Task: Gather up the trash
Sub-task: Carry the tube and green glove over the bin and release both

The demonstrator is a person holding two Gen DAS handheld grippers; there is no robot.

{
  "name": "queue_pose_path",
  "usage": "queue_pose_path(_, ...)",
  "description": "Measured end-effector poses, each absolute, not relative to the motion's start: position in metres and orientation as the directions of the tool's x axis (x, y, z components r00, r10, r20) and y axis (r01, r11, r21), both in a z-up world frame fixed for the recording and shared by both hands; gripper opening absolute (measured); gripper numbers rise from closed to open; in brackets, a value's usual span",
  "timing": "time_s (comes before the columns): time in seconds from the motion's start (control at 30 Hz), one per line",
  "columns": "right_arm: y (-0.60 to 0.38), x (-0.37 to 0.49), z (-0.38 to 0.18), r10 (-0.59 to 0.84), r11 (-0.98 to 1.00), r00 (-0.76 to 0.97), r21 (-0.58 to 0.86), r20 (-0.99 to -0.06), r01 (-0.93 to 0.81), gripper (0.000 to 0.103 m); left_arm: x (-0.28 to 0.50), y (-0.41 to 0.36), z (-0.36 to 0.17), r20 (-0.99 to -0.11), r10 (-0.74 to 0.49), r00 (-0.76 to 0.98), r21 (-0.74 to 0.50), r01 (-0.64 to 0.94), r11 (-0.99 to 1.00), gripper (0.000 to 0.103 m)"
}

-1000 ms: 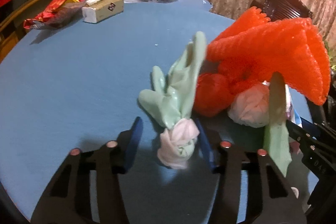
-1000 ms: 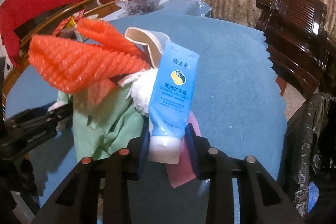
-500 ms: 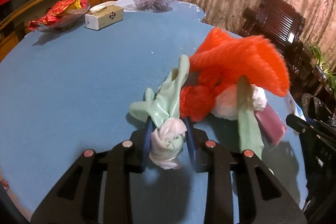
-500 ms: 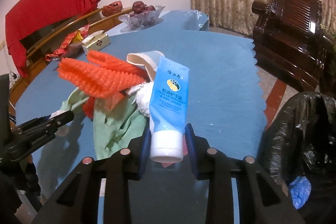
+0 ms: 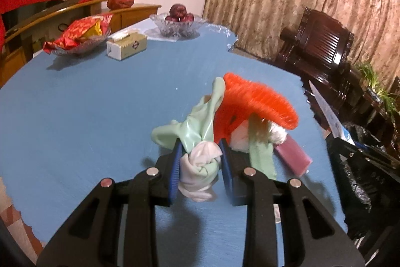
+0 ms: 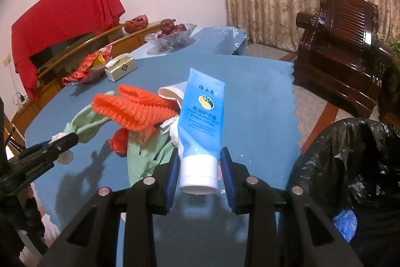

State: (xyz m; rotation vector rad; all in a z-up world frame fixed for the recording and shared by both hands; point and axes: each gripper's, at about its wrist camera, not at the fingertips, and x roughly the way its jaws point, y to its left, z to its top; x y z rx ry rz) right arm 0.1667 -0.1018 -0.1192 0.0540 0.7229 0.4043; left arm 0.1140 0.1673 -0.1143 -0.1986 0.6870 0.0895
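Note:
My left gripper (image 5: 201, 167) is shut on the knotted white end of a pale green glove (image 5: 197, 126), lifted off the blue table (image 5: 87, 116). Orange foam netting (image 5: 260, 101), a white wad (image 5: 278, 134) and a pink block (image 5: 293, 157) hang or lie just beyond it. My right gripper (image 6: 198, 172) is shut on a blue hand-cream tube (image 6: 201, 121), cap end toward the camera, held above the table's near edge. The netting (image 6: 135, 109) and the glove (image 6: 85, 124) show to its left. A black trash bag (image 6: 350, 167) gapes at the right.
At the table's far side stand a glass fruit bowl (image 5: 178, 24), a tissue box (image 5: 126, 46) and a dish of red snack packets (image 5: 80, 36). A dark wooden armchair (image 6: 345, 54) stands right of the table. Curtains hang behind.
My left gripper closed on the glove's knotted end and lifted it, dragging the trash pile along. My right gripper rose and drew back with the tube; the trash bag came into view.

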Motion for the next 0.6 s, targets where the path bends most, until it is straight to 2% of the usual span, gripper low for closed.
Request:
queue_pose_path(0.33,-0.119,0.150,-0.091,0.382,0.922,0.720,0.180,-0.579,-0.343,0.032,0.088,0.150,-0.069,-0.545,0.005,0.838,-0.153,-0.105,0.983,0.028)
queue_pose_path(0.6,-0.153,0.127,-0.071,0.346,0.937,0.765,0.167,-0.543,-0.306,0.032,0.085,0.112,-0.045,-0.505,-0.074,0.860,-0.147,-0.002,0.989,0.028)
